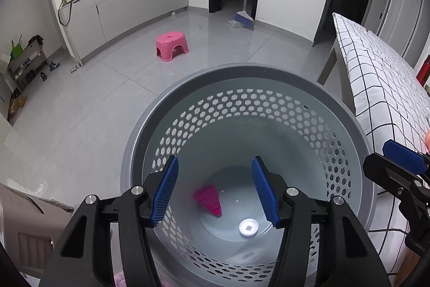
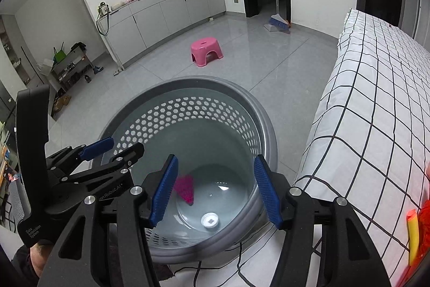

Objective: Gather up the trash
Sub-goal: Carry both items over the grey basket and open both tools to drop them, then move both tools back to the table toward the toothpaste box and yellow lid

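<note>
Closest to both cameras, the left gripper [image 1: 215,190] and the right gripper [image 2: 215,190] are hanging over the mouth of a grey perforated trash basket [image 1: 268,77], each with its blue-padded jaws spread wide and holding nothing. In the right wrist view, the left gripper is showing at the left edge, its jaws likewise parted over the basket rim. Down on the basket floor, a pink shuttlecock [image 1: 208,200] is lying on its side, and a small round white cap [image 1: 248,227] is sitting just beside it, apart from it. To the right of the basket, a bed with a white black-checked cover [image 2: 376,112] is running away from the camera, and a yellow foam piece [image 2: 413,233] is resting near its close edge. Farther off on the grey floor, a pink stool [image 1: 172,45] is standing, and beyond it a blue broom [image 1: 243,18] is leaning by a dark doorway.
</note>
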{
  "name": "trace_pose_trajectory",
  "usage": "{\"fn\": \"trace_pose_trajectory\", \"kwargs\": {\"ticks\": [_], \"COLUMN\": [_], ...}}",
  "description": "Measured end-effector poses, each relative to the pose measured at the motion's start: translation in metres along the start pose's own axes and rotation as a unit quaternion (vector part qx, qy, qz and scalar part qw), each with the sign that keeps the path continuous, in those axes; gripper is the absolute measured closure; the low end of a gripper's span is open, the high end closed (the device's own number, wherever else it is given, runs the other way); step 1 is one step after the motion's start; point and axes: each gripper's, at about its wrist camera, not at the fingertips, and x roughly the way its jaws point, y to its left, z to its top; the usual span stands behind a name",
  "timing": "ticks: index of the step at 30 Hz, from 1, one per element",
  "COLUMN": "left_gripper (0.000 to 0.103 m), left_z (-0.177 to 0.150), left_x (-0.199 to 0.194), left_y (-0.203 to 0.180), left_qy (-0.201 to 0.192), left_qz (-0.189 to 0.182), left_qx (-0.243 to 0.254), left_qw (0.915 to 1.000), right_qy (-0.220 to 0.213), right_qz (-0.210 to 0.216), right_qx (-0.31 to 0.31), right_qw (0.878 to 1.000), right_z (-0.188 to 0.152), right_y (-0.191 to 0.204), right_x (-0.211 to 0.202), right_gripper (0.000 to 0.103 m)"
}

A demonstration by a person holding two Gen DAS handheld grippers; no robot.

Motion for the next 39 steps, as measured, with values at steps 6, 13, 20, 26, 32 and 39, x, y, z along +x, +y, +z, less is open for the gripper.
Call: {"fn": "trace_pose_trajectory", "kwargs": {"ticks": [6, 13, 20, 26, 32, 39], "left_gripper": [0.047, 0.047, 0.047, 0.047, 0.047, 0.042], "left_z": [0.001, 0.001, -0.002, -0.003, -0.001, -0.001], "left_x": [-0.002, -0.011, -0.019, -0.030, -0.054, -0.084], "left_y": [0.000, 0.000, 0.002, 0.004, -0.006, -0.030], "left_qy": [-0.002, -0.008, -0.012, -0.013, -0.030, -0.047], "left_qz": [0.001, 0.005, 0.016, 0.015, 0.013, 0.005], "left_qx": [-0.001, -0.002, -0.005, -0.007, 0.000, 0.016], "left_qw": [1.0000, 1.0000, 0.9998, 0.9998, 0.9995, 0.9988], "right_qy": [-0.003, -0.010, -0.013, -0.015, -0.028, -0.049], "right_qz": [0.001, 0.000, -0.002, -0.006, -0.004, -0.009], "right_qx": [0.001, 0.001, 0.001, -0.003, 0.005, 0.020], "right_qw": [1.000, 1.000, 1.000, 1.000, 1.000, 0.999], "right_z": [-0.001, -0.006, -0.008, -0.011, -0.016, -0.030], "right_y": [-0.001, -0.004, -0.004, -0.002, -0.005, -0.019], "right_x": [-0.003, -0.008, -0.013, -0.021, -0.047, -0.088], "right_gripper": [0.046, 0.046, 0.046, 0.046, 0.046, 0.045]}}
